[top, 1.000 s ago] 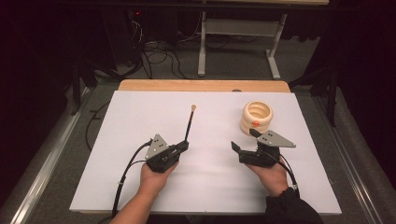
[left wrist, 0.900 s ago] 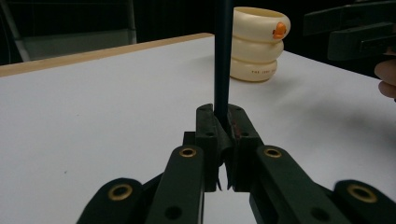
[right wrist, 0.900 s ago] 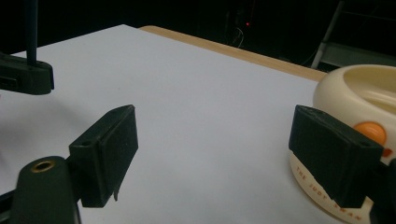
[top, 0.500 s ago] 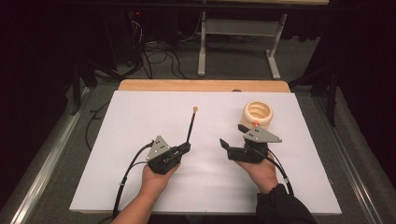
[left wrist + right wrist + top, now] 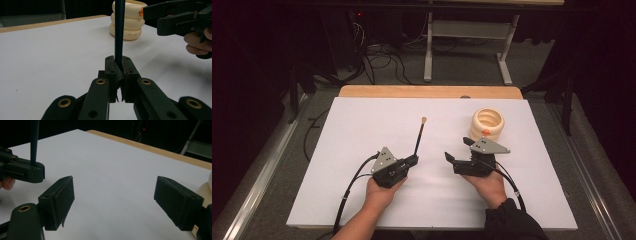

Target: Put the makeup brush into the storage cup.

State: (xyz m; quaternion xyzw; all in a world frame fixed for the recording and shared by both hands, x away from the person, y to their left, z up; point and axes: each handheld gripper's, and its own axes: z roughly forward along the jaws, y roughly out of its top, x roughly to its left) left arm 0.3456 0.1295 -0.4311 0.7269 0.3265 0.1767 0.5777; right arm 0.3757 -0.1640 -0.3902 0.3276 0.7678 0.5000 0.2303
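Note:
A thin dark rod (image 5: 419, 138) with a small tan tip (image 5: 424, 120) sticks out of my left gripper (image 5: 413, 159), pointing away across the white table. In the left gripper view the jaws are shut on the rod (image 5: 119, 37) at my left gripper (image 5: 119, 65). My right gripper (image 5: 456, 149) lies to its right, jaws aimed left and open with nothing between them. The right gripper view shows its own wide gap (image 5: 113, 202), with the left gripper (image 5: 22, 170) and the rod (image 5: 34, 140) at far left. A cream stack of rings (image 5: 487, 122) stands just behind my right gripper.
The white sheet (image 5: 362, 130) covers the table, with a wooden strip (image 5: 427, 91) along the far edge. Beyond it are a dark floor, cables (image 5: 382, 60) and a metal stand's legs (image 5: 428, 55). Black cables trail from both grippers toward the near edge.
My right gripper has slid left, away from the ring stack and closer to the left gripper. The left gripper and the rod have stayed put.

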